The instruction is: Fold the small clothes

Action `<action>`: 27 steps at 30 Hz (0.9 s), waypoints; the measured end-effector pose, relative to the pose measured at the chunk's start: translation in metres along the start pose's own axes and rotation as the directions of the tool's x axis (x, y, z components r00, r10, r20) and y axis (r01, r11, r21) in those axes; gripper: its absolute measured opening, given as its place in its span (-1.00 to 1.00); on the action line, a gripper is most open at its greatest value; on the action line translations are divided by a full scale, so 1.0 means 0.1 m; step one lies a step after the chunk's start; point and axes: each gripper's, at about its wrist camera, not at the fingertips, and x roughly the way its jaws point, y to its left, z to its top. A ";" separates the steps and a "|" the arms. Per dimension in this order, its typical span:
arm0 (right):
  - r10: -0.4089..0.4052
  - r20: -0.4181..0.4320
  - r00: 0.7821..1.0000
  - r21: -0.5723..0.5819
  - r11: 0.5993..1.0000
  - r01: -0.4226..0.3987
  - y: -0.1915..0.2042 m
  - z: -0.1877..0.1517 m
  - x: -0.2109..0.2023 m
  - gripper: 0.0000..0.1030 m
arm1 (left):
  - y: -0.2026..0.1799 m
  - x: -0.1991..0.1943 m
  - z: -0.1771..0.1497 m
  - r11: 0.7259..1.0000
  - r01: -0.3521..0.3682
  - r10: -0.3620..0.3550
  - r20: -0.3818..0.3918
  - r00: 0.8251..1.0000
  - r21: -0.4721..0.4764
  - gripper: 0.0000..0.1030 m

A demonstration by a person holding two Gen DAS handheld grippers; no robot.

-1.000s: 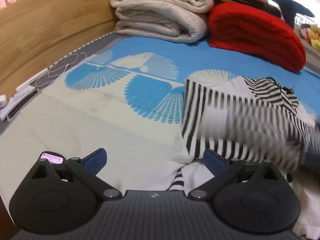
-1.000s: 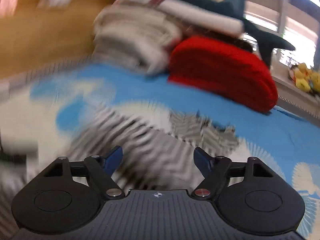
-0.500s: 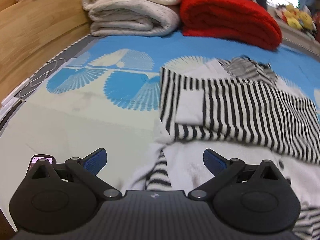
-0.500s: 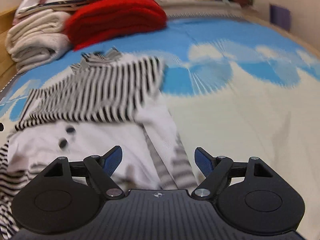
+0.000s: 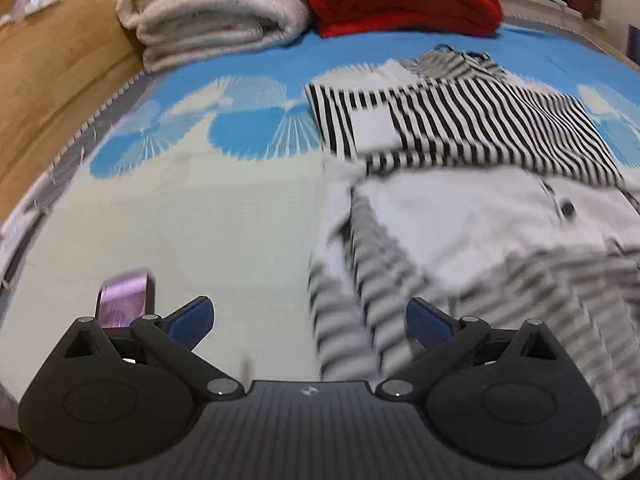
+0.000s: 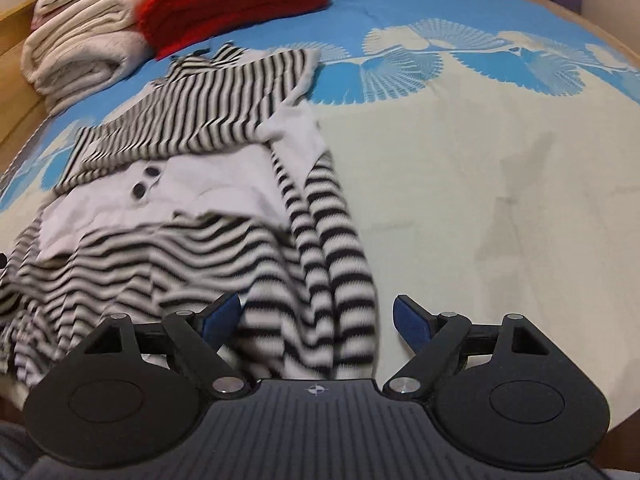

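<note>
my left gripper [image 5: 310, 322] hangs with its jaws spread wide and nothing between the pads, low over the pale part of the bedspread [image 5: 192, 216]. my right gripper [image 6: 318, 318] is spread too, gripping nothing, with a striped sleeve [image 6: 332, 264] lying between its blue pads. the striped garment [image 5: 460, 184] lies partly folded on the bed, its white middle showing dark buttons. a red blanket [image 6: 232, 4] and cream towels [image 5: 216, 12] are stacked beyond it.
</note>
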 end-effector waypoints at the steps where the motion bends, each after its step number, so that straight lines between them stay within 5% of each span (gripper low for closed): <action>1: 0.012 -0.006 1.000 -0.007 1.000 -0.012 0.00 -0.03 -0.02 0.68 | 0.04 -0.04 -0.10 1.000 0.029 -0.029 -0.022 0.999 0.001 0.99; 7: 0.081 -0.077 0.994 -0.016 0.996 -0.083 -0.01 -0.15 0.06 0.73 | 0.10 -0.06 -0.53 0.962 0.263 -0.270 -0.095 0.958 -0.076 0.99; 11: 0.101 -0.095 0.990 0.045 0.994 -0.097 -0.03 -0.12 0.22 0.82 | 0.12 0.24 -0.55 0.898 0.347 -0.391 -0.130 0.911 -0.270 0.99; 13: 0.122 -0.090 0.988 0.063 0.991 -0.116 -0.01 -0.10 0.21 0.43 | 0.16 0.33 -0.54 0.845 0.379 -0.447 -0.109 0.888 -0.378 0.91; 14: 0.126 -0.104 0.987 0.053 0.991 -0.121 0.02 -0.08 0.20 -0.62 | 0.18 0.31 -0.54 0.824 0.385 -0.458 -0.087 0.885 -0.416 0.65; 15: 0.119 -0.121 0.985 0.054 0.992 -0.113 0.03 -0.07 0.17 -0.78 | 0.18 0.29 -0.52 0.806 0.408 -0.487 -0.089 0.869 -0.428 -0.47; 16: 0.105 -0.129 0.986 0.045 0.994 -0.100 0.04 -0.07 0.11 -0.79 | 0.16 0.26 -0.51 0.801 0.416 -0.508 -0.122 0.853 -0.430 -0.80; 20: 0.098 -0.097 0.990 0.002 0.995 -0.098 0.00 -0.07 -0.33 -0.81 | 0.10 -0.21 -0.56 0.879 0.390 -0.436 -0.132 0.890 -0.274 -0.81; 25: 0.130 -0.137 0.982 -0.029 0.990 -0.136 -0.12 -0.31 -0.74 -0.81 | 0.09 -0.59 -0.96 0.890 0.401 -0.440 -0.182 0.879 -0.217 -0.78; 27: 0.129 -0.166 0.978 -0.032 0.990 -0.136 -0.15 -0.44 -0.72 -0.74 | 0.07 -0.61 -1.09 0.907 0.370 -0.407 -0.192 0.893 -0.202 -0.58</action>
